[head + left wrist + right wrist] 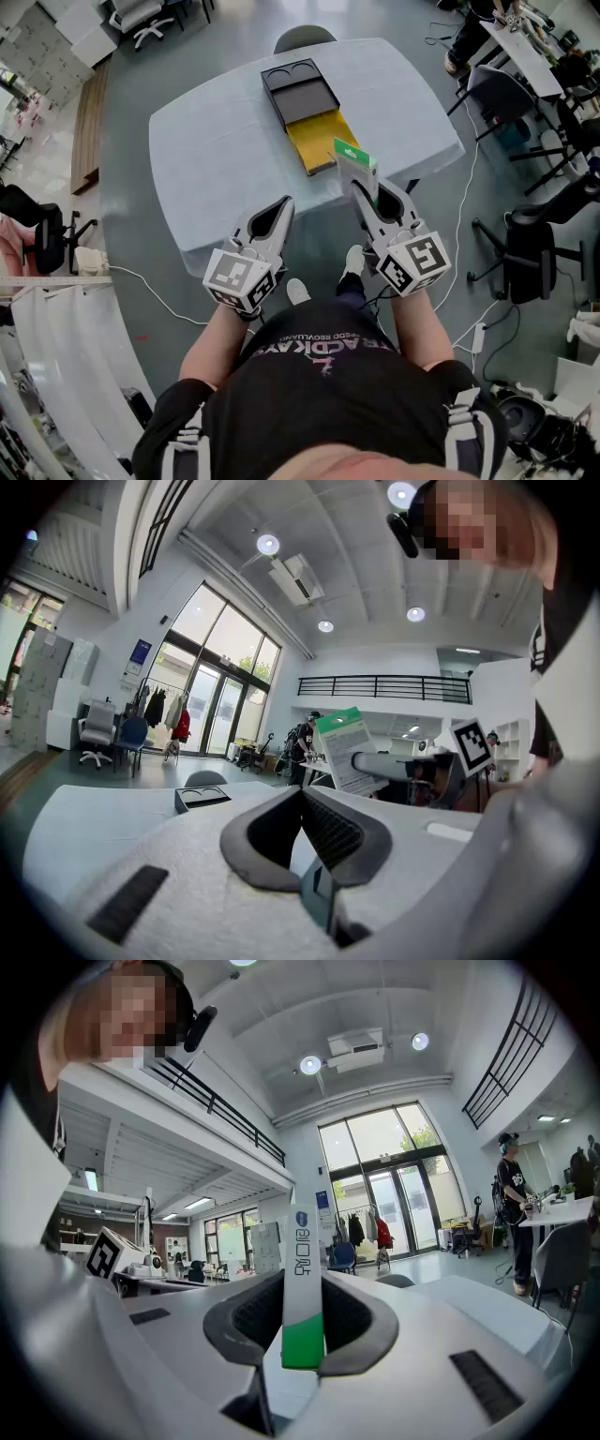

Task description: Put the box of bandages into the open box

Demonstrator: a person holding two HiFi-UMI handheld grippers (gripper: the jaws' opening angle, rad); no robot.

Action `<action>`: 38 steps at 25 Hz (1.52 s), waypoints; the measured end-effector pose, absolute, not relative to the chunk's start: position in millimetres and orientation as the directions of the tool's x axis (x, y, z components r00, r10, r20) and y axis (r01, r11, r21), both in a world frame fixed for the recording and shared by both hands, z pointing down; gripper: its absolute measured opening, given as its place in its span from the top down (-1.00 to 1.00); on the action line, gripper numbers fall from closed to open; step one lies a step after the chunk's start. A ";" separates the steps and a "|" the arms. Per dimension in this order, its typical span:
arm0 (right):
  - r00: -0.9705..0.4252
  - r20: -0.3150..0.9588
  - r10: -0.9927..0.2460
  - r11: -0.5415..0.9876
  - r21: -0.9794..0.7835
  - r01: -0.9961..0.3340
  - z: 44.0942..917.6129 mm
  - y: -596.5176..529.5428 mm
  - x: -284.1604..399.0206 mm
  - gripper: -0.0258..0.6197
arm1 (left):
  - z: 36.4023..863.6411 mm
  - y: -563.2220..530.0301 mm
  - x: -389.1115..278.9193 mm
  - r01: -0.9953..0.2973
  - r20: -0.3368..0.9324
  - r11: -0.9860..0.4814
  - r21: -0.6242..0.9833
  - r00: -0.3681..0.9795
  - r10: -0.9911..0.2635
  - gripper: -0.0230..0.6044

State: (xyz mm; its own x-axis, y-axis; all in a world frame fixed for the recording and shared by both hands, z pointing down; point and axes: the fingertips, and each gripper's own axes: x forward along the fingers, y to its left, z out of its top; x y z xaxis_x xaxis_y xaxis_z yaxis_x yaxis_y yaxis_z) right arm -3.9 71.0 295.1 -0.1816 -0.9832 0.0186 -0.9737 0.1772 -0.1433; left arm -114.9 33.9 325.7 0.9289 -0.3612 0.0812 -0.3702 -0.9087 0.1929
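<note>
right gripper [362, 187] jaws clamp the box of bandages [355, 161], long axis pointing far. open box [322, 139] sits just far-left of it. left gripper [282, 208] jaws together, empty.

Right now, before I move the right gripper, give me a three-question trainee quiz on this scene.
1. True or false: the box of bandages already lies in the open box.
2. Which gripper grips the box of bandages? A) left B) right
3. What colour is the part of the open box nearest the box of bandages?
Key: 1 false; 2 B, the right gripper is shut on it; 3 yellow.
</note>
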 end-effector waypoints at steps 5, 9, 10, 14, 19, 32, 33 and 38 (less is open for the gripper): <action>-0.175 0.019 -0.984 0.170 -0.149 -0.974 298.9 69.5 -2.9 0.64 | 330.3 32.1 -115.0 -0.371 0.082 -0.908 0.196 0.929 -0.362 0.87; -0.189 0.021 -0.982 0.183 -0.148 -0.972 299.6 68.4 -2.9 0.64 | 331.1 31.4 -112.7 -0.370 0.082 -0.908 0.198 0.929 -0.361 0.88; -0.197 0.019 -0.980 0.193 -0.145 -0.971 298.8 68.5 -3.9 0.64 | 331.1 31.8 -111.8 -0.369 0.082 -0.908 0.199 0.930 -0.360 0.88; -0.218 0.001 -0.976 0.216 -0.128 -0.968 293.4 69.7 -6.4 0.64 | 330.4 34.2 -107.5 -0.360 0.080 -0.911 0.201 0.933 -0.351 0.87; -0.231 0.008 -0.973 0.228 -0.129 -0.965 295.6 66.9 -8.4 0.64 | 332.6 34.2 -106.0 -0.353 0.078 -0.914 0.199 0.936 -0.344 0.88; -0.227 -0.013 -0.974 0.226 -0.141 -0.964 289.5 57.5 -15.4 0.64 | 322.7 31.2 -116.0 -0.342 0.071 -0.925 0.166 0.940 -0.335 0.87; -0.232 -0.015 -0.973 0.232 -0.143 -0.962 289.3 55.2 -14.5 0.64 | 322.1 30.2 -115.7 -0.348 0.070 -0.923 0.165 0.937 -0.341 0.87; -0.284 -0.006 -0.959 0.282 -0.146 -0.948 290.9 37.9 -5.4 0.64 | 324.0 22.1 -105.7 -0.389 0.073 -0.905 0.173 0.921 -0.382 0.87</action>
State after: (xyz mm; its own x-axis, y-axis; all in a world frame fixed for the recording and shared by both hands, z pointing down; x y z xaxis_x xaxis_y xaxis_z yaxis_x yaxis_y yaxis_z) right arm -5.4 37.9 290.9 -0.2842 -0.9588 -0.0065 -0.9483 0.2820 -0.1457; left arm -105.7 22.1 324.0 0.9211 -0.3824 0.0727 -0.3893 -0.9048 0.1725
